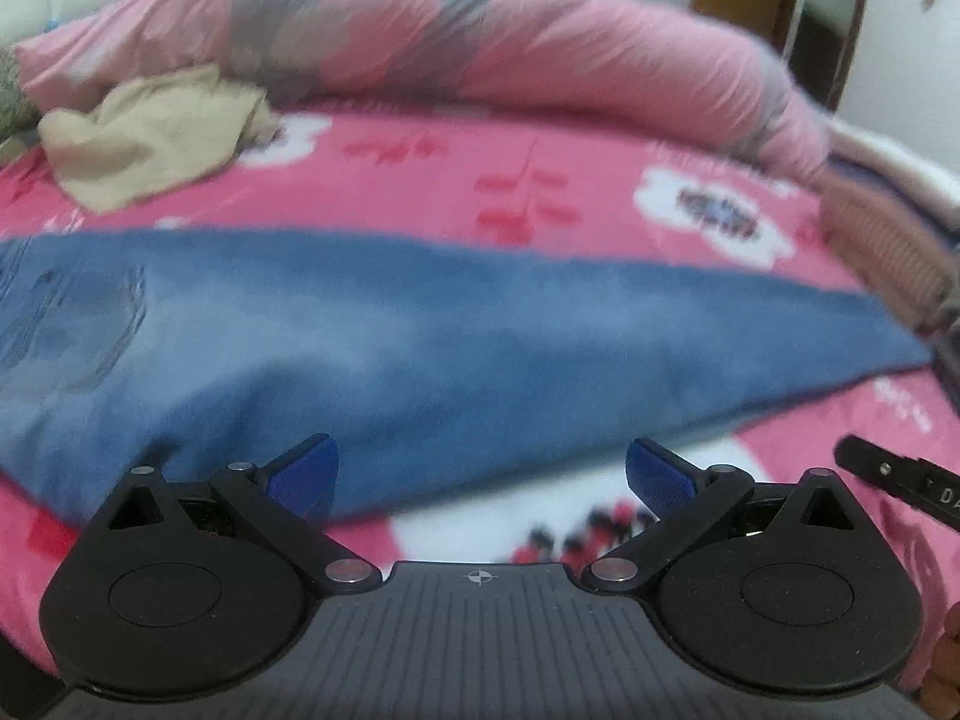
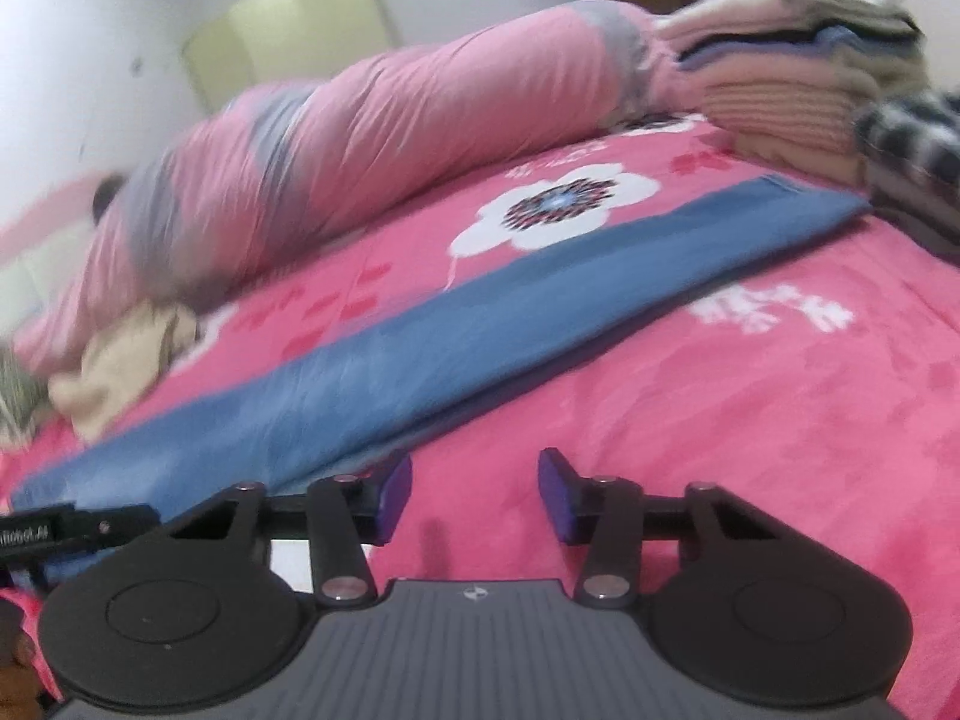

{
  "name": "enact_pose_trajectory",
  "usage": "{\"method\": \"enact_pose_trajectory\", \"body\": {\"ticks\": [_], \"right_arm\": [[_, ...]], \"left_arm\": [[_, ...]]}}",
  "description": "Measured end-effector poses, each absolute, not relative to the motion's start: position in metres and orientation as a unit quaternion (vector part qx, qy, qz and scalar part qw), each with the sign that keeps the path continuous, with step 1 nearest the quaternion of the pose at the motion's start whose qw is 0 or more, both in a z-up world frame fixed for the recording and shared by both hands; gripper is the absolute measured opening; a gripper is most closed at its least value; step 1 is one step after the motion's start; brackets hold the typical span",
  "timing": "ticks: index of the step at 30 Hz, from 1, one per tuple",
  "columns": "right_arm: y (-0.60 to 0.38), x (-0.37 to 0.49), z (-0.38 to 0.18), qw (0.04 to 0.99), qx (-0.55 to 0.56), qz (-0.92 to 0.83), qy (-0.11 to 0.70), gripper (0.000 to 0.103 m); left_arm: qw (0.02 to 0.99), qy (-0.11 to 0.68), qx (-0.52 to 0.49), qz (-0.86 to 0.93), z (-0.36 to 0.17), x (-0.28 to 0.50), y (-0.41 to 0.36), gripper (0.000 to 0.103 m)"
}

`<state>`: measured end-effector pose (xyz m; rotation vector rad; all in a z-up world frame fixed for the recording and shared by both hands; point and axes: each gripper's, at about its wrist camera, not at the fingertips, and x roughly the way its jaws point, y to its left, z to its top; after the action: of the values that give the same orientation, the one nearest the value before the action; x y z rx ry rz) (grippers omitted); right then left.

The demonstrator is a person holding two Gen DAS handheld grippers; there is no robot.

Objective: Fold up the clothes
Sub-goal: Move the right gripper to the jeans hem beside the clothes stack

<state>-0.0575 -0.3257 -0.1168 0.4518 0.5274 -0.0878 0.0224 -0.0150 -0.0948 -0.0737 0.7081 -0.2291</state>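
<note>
While jeans (image 1: 372, 330) lie flat on the pink bedsheet (image 2: 750, 420), we see left gripper (image 1: 480, 474) spread wide, right gripper (image 2: 474, 498) half-spread, both pinching nothing.

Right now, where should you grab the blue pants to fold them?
Probably at the narrow leg end of the blue pants, coming from the near long edge. They lie flat in one long strip on the pink bedsheet, so that thin end should lift and swing over easily. Both the left gripper and right gripper hold nothing.

Home bedroom, bed with pink floral sheet (image 2: 780, 420), rolled quilt (image 1: 420, 30), folded clothes stack (image 2: 792, 60)
</note>
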Motion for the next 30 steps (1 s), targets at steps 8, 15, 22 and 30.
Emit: {"method": "enact_pose_trajectory", "body": {"ticks": [8, 15, 22, 30], "right_arm": [[-0.427, -0.047, -0.112, 0.910, 0.351, -0.090, 0.201, 0.046], [-0.497, -0.018, -0.119, 0.886, 0.391, -0.155, 0.194, 0.047], [-0.527, 0.008, -0.143, 0.865, 0.424, -0.173, 0.205, 0.046], [-0.545, 0.040, -0.149, 0.858, 0.427, -0.195, 0.207, 0.044]], "left_arm": [[0.945, 0.312, -0.006, -0.095, -0.097, 0.060, -0.023, 0.103], [0.950, 0.302, 0.035, -0.074, -0.108, 0.078, -0.027, 0.102], [0.941, 0.331, 0.046, -0.063, -0.124, 0.087, -0.031, 0.099], [0.942, 0.327, 0.051, -0.051, -0.132, 0.088, -0.033, 0.101]]}}
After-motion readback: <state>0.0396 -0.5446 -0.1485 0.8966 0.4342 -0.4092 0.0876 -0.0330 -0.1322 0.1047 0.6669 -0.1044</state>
